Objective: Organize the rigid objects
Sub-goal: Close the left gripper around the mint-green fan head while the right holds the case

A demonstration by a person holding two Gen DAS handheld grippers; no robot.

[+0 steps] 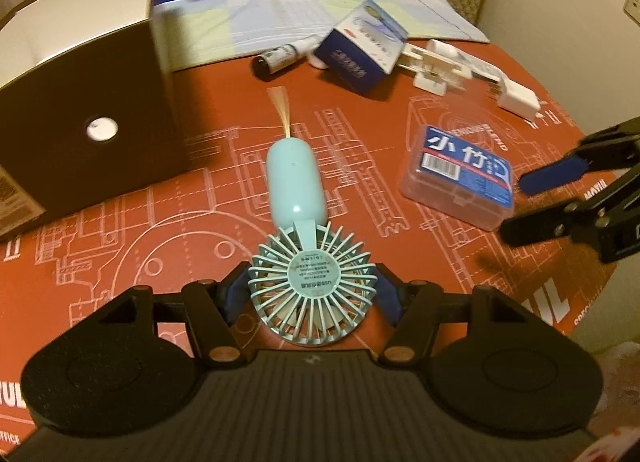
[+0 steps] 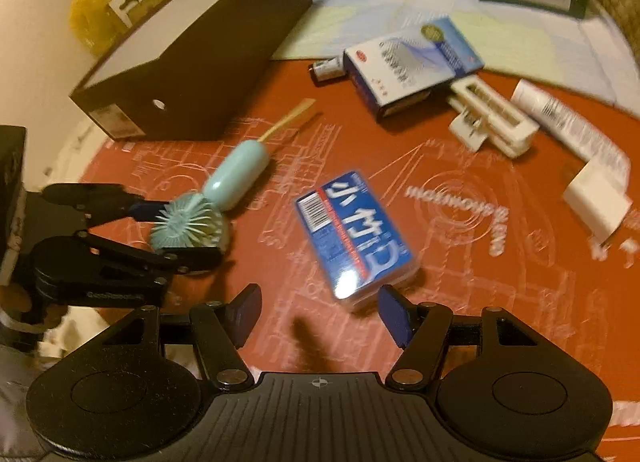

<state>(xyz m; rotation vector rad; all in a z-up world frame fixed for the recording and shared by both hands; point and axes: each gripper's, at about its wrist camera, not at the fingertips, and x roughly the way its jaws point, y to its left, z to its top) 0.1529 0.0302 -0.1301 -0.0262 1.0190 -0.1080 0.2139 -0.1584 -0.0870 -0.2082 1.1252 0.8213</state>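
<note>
The left gripper [image 1: 312, 294] is clamped on the round head of a small mint-green fan [image 1: 310, 286], its blue pads pressed to either side of the grille; the fan's handle points away across the red mat [image 1: 160, 230]. The right gripper [image 2: 320, 314] stands with its jaws apart and nothing between them, just short of a clear plastic box with a blue label [image 2: 356, 234], which lies flat on the mat.

Only the right wrist view shows the left gripper from the side, with the fan's head caught between its fingers.

Farther back, near the mat's far edge, lie a blue and white carton [image 1: 360, 50], a white clip [image 1: 436, 66], a small dark bottle [image 1: 276, 58] and, in the right view, a white tube [image 2: 568, 122]. By the left edge stands a brown box [image 1: 92, 102], open at the top; its inside cannot be seen.
</note>
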